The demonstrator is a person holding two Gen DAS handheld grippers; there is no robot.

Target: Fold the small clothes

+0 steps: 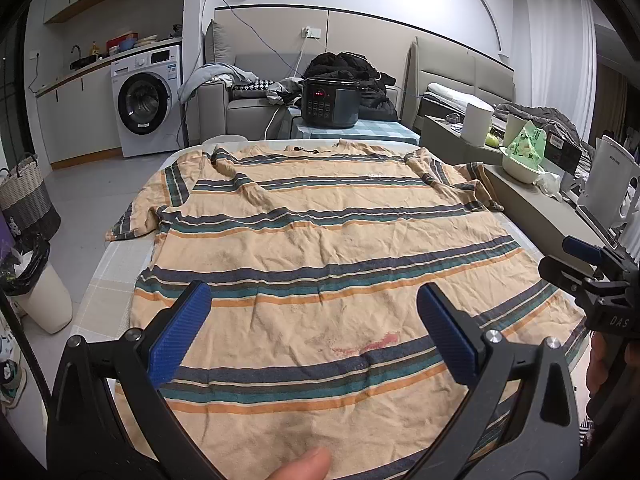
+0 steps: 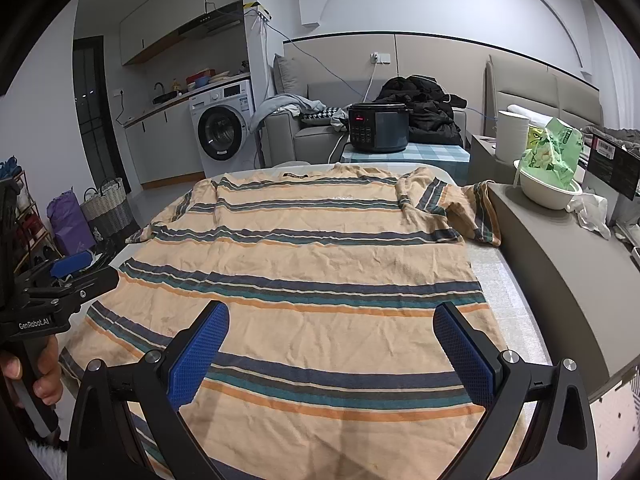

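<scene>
Hovering both grippers over the near hem, I hold the left gripper (image 1: pixel 314 334) and right gripper (image 2: pixel 332 354) with fingers spread wide, gripping nothing; pinching one cloth layer could drag the whole garment askew; the striped T-shirt (image 1: pixel 320 240) lies flat beneath, stretching away across the surface (image 1: pixel 116 264) toward the collar.

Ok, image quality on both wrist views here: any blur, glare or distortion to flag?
Left wrist view: sharp, even indoor light, strong fisheye bend with dark corners; the striped shirt reads clearly, a blurred fingertip intrudes at the bottom edge. Right wrist view: equally sharp, same curved walls, no glare; open tongs crisp.
</scene>
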